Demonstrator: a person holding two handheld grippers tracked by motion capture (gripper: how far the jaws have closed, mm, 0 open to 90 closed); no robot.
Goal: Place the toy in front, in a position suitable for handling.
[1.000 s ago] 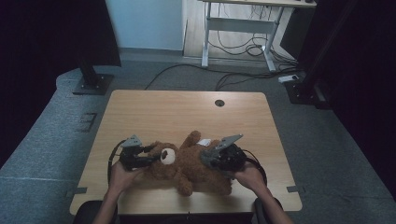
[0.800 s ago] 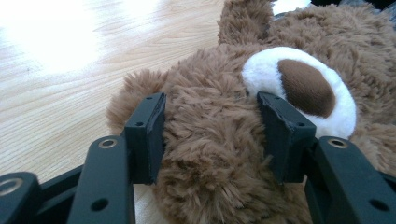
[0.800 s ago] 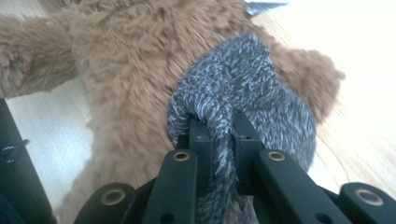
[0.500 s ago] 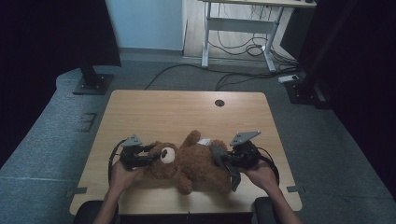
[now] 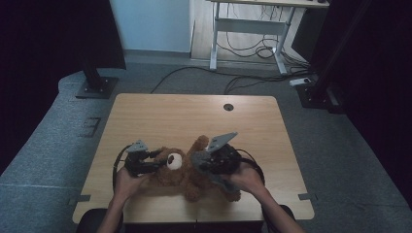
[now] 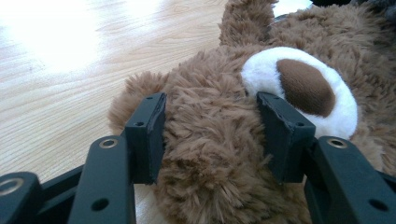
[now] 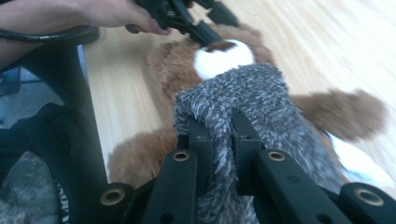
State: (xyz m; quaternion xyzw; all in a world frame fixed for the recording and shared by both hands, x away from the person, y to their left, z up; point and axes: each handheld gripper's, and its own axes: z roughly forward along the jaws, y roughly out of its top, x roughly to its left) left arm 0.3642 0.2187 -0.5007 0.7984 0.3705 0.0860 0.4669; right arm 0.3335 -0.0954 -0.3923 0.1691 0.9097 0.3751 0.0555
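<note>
A brown teddy bear (image 5: 187, 172) lies on its back near the wooden table's front edge, its white muzzle (image 6: 299, 86) facing up. My left gripper (image 5: 154, 162) is shut on the bear's head (image 6: 210, 140), one jaw at each side of the fur. My right gripper (image 5: 203, 162) is over the bear's body, shut on a fold of grey fuzzy fabric (image 7: 243, 107) that covers the torso and is pulled up off it. In the right gripper view the bear's legs (image 7: 345, 114) spread out to either side on the table.
The wooden table (image 5: 194, 116) has a round cable hole (image 5: 228, 106) at its far side. A monitor stand foot (image 5: 94, 87) sits on the grey floor to the left, and a second desk's legs and cables (image 5: 248, 48) are behind.
My right gripper swung out toward the right, then came back left and upward over the bear's body, drawing the grey fabric with it. The left gripper has kept still on the head.
</note>
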